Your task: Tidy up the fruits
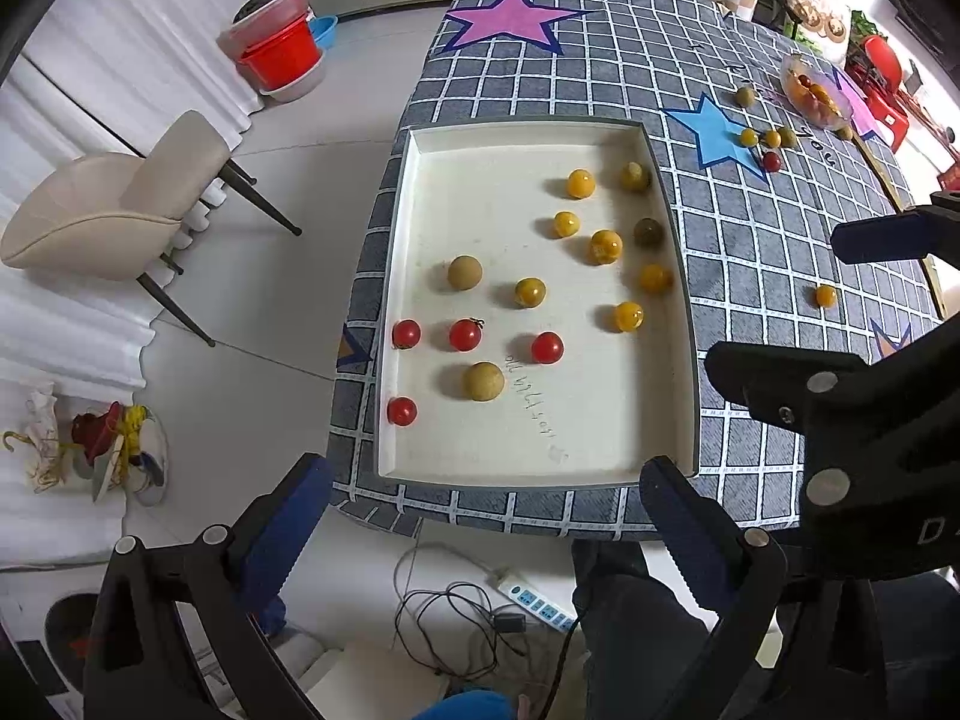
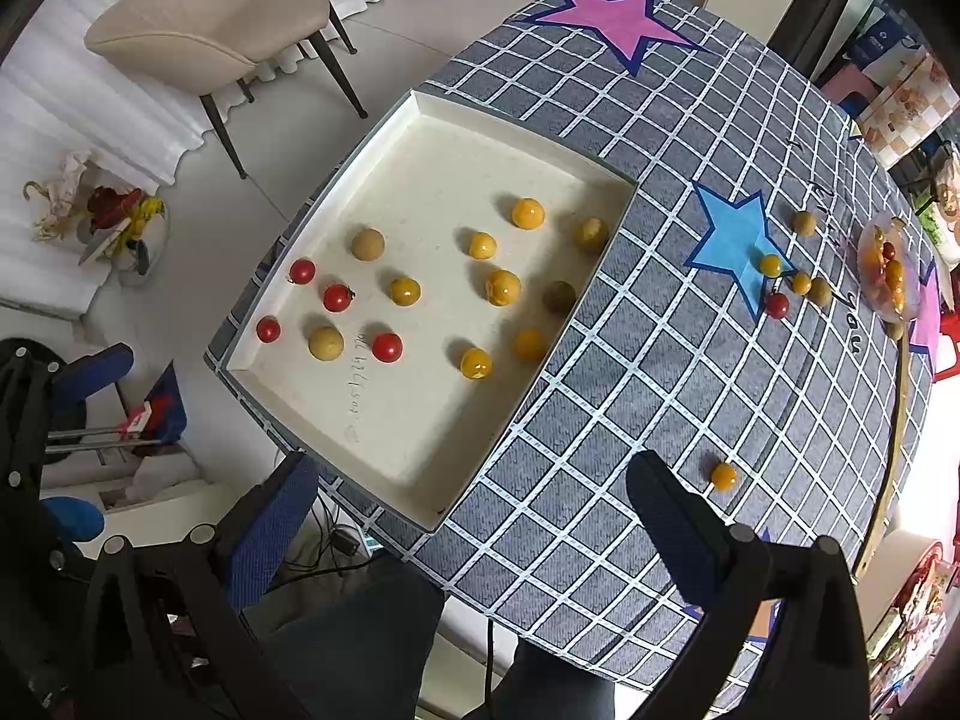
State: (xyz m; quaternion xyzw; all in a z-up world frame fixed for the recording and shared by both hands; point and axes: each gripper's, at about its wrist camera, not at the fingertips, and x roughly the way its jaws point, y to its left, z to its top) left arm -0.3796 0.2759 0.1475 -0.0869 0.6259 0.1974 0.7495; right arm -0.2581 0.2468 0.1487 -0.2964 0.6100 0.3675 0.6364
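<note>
Over the near table edge, both the left gripper (image 1: 486, 516) and right gripper (image 2: 474, 510) are held wide apart, empty. A stray yellow fruit (image 2: 723, 476) sits outside the tray (image 2: 420, 510); if nudged, it could be rolled off.

Red (image 1: 465, 335) and yellow tomatoes (image 1: 605, 246) in a cream tray (image 1: 420, 192), on a grey-checked tablecloth (image 2: 660, 360) with pink (image 2: 618, 15) and blue stars (image 2: 735, 234)
</note>
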